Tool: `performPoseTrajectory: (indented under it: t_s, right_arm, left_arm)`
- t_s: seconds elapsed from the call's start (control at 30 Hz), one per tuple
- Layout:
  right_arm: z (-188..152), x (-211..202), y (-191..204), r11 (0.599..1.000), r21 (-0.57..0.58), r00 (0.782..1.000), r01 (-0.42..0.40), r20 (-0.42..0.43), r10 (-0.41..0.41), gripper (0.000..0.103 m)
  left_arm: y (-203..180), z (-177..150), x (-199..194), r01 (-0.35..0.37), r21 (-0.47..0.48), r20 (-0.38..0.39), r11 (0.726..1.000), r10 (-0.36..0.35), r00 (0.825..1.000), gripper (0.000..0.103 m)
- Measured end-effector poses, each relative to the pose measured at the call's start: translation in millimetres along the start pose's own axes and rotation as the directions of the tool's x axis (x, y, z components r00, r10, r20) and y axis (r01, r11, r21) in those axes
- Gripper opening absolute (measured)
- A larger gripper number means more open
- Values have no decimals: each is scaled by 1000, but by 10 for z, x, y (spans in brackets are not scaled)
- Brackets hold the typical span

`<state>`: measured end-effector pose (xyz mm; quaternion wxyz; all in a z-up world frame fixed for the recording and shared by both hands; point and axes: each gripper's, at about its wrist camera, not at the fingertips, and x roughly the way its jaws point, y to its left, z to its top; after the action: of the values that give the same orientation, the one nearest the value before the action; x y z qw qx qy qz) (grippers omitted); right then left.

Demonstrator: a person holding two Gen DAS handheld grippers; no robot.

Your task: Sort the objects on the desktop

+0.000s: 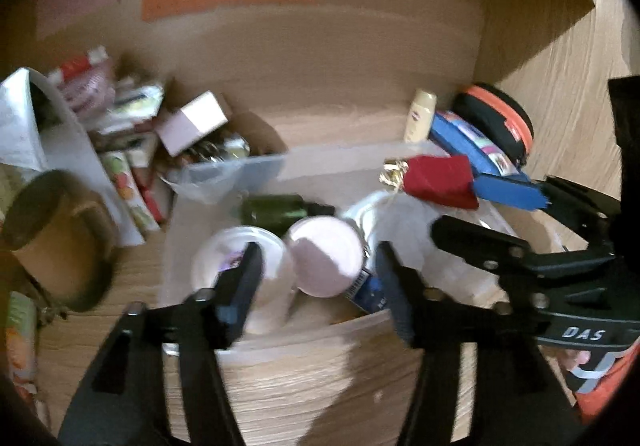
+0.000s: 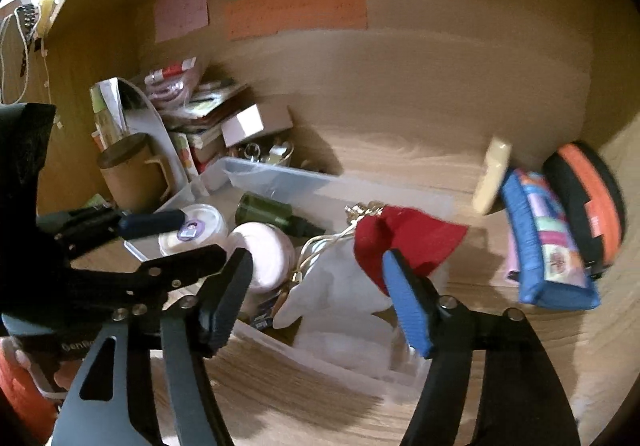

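Left gripper (image 1: 316, 282): your jaws stand spread over the near edge of the clear plastic bin (image 1: 240, 170), pinching nothing; the white-lidded jar (image 1: 240, 266) and the pink round jar (image 1: 324, 260) lie just beyond the fingertips.
Right gripper (image 2: 320, 286): your jaws are spread too, with nothing pressed between the pads; the red pouch (image 2: 408, 238) shows just past the blue-padded right finger (image 2: 408, 306).
Task things: the jars, a dark green bottle (image 1: 280, 206), the red pouch with its gold tie and a white crumpled bag (image 2: 340, 294) sit inside the bin.
Only in your left view: the right gripper from the side, its blue pad close by the red pouch, and an orange sleeve at the near right edge.
Only in your right view: the left gripper from the side at near left, and white cords hanging at the far left.
Right of the bin: a cream tube (image 2: 492, 178), a blue pencil case (image 2: 544, 242) and an orange-and-black round case (image 2: 588, 202) lie on the desk.
Left of the bin: a brown mug (image 2: 128, 174), with stacked packets and a small white box behind it.
Surface: a light wood-grain desk (image 2: 400, 154).
Room: a wooden back panel carries pink, green and orange paper notes (image 2: 296, 10); their writing is blurred.
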<state>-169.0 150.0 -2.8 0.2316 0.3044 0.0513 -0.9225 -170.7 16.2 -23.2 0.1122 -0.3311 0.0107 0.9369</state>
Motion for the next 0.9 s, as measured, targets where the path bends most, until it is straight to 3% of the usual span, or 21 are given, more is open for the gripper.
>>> performPoseTrajectory:
  t_s: [0.1,0.23,0.3,0.43,0.6,0.73,0.9]
  right_arm:
    - [15,-141,37,1000,-12,1000,14,19,-14,69]
    - [18,-342,131,999,-21,999,24,49,-23,81]
    - [16,-433,173,999,-26,997,28,66,-26,81]
    - [1,-629,260,999,-26,996,24,88,-22,82]
    - [-46,-879,330,1000,5,993,18,117,-18,89]
    - [-130,-1130,384,998,24,983,63,169,-66,103]
    - [-246,-1365,464,992,28,970,123,208,-126,103]
  left_arm:
    - [31,15,-120,-13,-1,21,1000,13,1000,64]
    - [45,-4,-315,-50,-2,54,999,50,997,78]
    - [36,-16,-423,-62,0,66,998,62,996,79]
    - [2,-33,-668,-104,1,106,995,103,989,93]
    - [-27,-95,-980,-141,-19,162,990,142,976,99]
    - [-53,-172,-1185,-166,-35,190,986,169,967,101]
    - [-89,-297,-1346,-167,-53,189,985,174,966,102]
